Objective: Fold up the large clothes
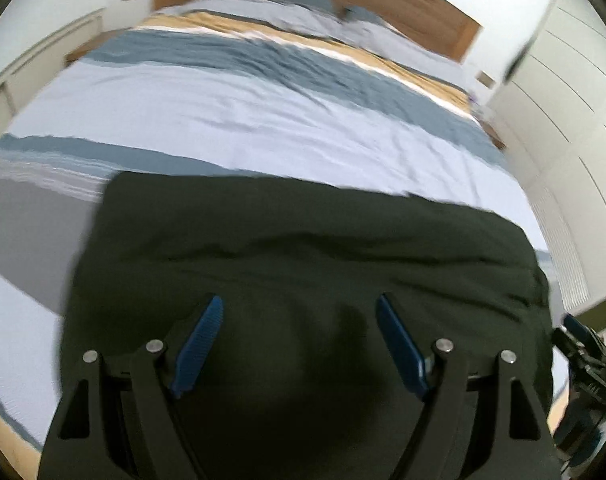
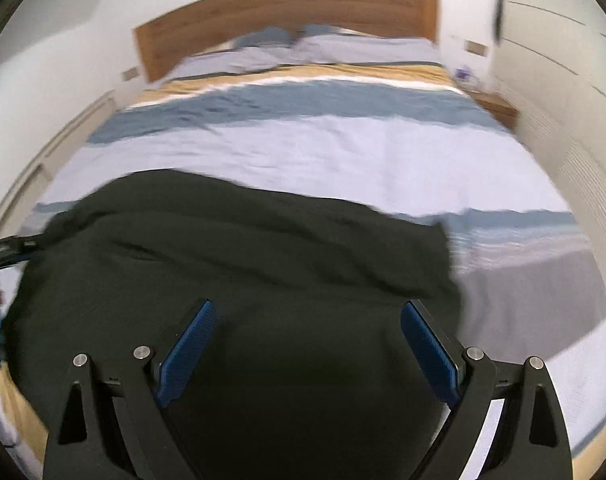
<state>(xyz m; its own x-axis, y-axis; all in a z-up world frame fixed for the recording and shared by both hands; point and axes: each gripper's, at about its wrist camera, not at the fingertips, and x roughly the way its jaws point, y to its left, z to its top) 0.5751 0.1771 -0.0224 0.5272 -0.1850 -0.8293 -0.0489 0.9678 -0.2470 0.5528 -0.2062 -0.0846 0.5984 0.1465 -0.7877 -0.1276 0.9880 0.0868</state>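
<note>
**Dark garment lies part-folded at the foot of the bed, both grippers free**

Dark garment (image 1: 303, 248), greenish-black and heavy-looking, is spread over the near end of the bed (image 1: 263, 128), right under both cameras. Its far edge runs fairly straight across the striped cover and its left side looks squared off, so I judge that at least one fold may already be made; the frames are blurred and the layers cannot be counted. The cloth is still broad and shows soft ridges, so further folds and some smoothing seem to be left.

The left hand-held gripper (image 1: 299, 344) hangs over the middle of the garment with its blue pads spread wide and nothing between them. The right hand-held gripper (image 2: 307, 348) is likewise spread apart and empty, above the garment near its right edge. Whether either touches the cloth cannot be told. Each gripper shows at the margin of the other's view, so they are side by side.

The bed wears a cover in bands of pale lilac, slate blue, white and ochre, with some rumpling. Pillows (image 2: 311, 50) lie against a wooden headboard (image 2: 287, 4). White wardrobe doors (image 1: 563, 112) line the right wall, and a small wooden bedside table (image 2: 497, 108) stands in the corner between them and the bed.
</note>
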